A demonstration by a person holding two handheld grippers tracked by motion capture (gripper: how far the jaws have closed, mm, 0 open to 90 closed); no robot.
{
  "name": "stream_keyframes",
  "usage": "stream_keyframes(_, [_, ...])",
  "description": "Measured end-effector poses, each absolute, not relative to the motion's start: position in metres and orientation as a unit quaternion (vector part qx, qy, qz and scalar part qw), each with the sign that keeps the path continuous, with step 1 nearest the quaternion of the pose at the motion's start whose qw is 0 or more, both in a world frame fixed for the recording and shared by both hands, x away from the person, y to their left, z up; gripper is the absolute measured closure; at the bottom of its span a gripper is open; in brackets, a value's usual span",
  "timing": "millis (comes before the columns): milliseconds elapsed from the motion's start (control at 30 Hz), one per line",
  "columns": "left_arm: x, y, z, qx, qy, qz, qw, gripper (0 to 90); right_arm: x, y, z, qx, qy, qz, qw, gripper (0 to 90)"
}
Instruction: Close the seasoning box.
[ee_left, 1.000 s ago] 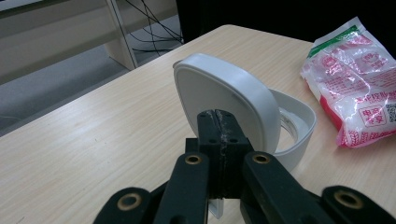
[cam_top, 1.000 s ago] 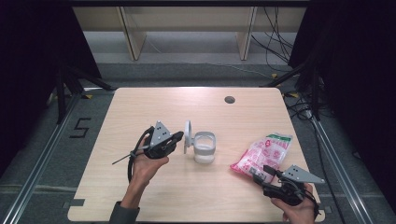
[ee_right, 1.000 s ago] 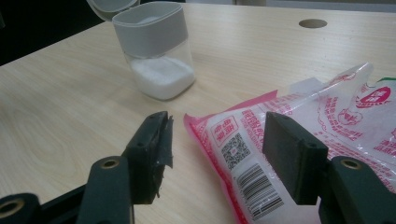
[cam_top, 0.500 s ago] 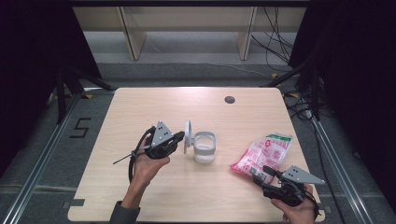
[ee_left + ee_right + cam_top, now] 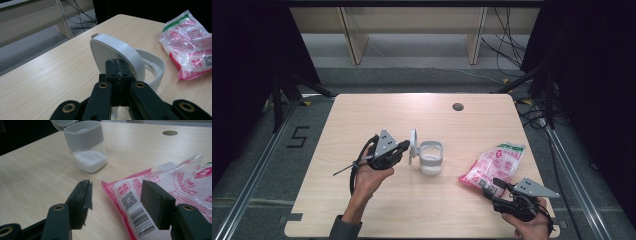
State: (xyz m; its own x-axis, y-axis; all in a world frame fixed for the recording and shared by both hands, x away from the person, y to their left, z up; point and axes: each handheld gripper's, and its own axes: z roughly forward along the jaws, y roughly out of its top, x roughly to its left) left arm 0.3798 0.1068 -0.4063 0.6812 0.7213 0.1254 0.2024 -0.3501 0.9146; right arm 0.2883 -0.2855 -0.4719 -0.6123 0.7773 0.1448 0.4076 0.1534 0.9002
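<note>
Jar [image 5: 430,159] is sitting open because the left gripper [image 5: 404,146] is pinching its lid [image 5: 412,146] up, while the right gripper [image 5: 493,186] is waiting wide by the unopened bag [image 5: 494,162].

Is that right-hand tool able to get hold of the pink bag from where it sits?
Probably yes. The right tool stands open, with the pink bag's corner already lying between its jaws on the table, and nothing blocks it.
</note>
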Motion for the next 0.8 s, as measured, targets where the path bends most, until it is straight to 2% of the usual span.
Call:
stream_keyframes(67, [0.380, 0.106, -0.406, 0.778, 0.295, 0.265, 0.487, 89.1, 0.289, -0.286, -0.472, 0.395, 0.736, 0.514, 0.195, 41.9])
stream_keyframes(200, [0.380, 0.105, -0.405, 0.780, 0.292, 0.266, 0.486, 89.1, 0.287, -0.285, -0.471, 0.412, 0.732, 0.512, 0.178, 42.0])
stream_keyframes(233, [0.380, 0.104, -0.405, 0.780, 0.293, 0.264, 0.487, 89.1, 0.288, -0.286, -0.472, 0.399, 0.735, 0.513, 0.192, 42.0])
stream_keyframes(467, [0.380, 0.100, -0.404, 0.781, 0.290, 0.263, 0.487, 88.7, 0.288, -0.286, -0.472, 0.400, 0.735, 0.512, 0.193, 42.0])
stream_keyframes(533, [0.380, 0.098, -0.404, 0.783, 0.287, 0.262, 0.485, 88.6, 0.286, -0.284, -0.471, 0.418, 0.729, 0.516, 0.167, 42.1])
stream_keyframes(600, [0.380, 0.095, -0.404, 0.782, 0.287, 0.261, 0.488, 88.5, 0.284, -0.285, -0.470, 0.425, 0.732, 0.506, 0.165, 42.1])
stream_keyframes(633, [0.380, 0.094, -0.403, 0.782, 0.287, 0.262, 0.486, 88.5, 0.287, -0.286, -0.471, 0.410, 0.735, 0.511, 0.177, 42.1])
stream_keyframes(800, [0.378, 0.087, -0.403, 0.788, 0.277, 0.258, 0.486, 88.1, 0.287, -0.286, -0.471, 0.409, 0.736, 0.510, 0.177, 42.1])
